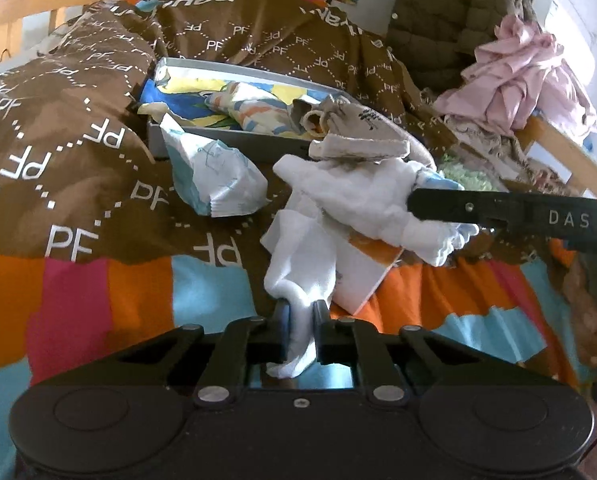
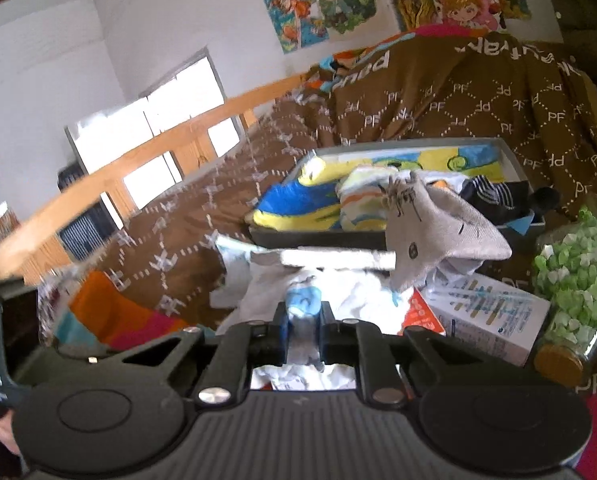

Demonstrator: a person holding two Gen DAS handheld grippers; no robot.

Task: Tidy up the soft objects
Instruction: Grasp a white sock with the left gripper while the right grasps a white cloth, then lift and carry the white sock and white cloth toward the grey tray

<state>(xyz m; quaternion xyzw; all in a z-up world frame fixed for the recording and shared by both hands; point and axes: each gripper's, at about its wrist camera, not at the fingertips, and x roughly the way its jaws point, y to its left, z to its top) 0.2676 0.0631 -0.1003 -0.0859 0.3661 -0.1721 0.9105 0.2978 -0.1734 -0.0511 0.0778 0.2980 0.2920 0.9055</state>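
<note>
Both grippers are pinched narrow on cloth. The left gripper (image 1: 301, 312) holds the tail of a white sock (image 1: 298, 264), low in the middle of the left wrist view. The right gripper (image 2: 301, 316) clamps a white piece with blue print (image 2: 302, 300), low centre of its own view, and reaches in from the right edge of the left view. The pile lies on the bed (image 1: 70, 152), just in front of the grey box (image 1: 234, 142), with a grey sock (image 1: 362, 132) draped on top. My guess: they are pairing or straightening the socks. Next, lift them clear of the pile and drop them in the box without snagging the grey one.
</note>
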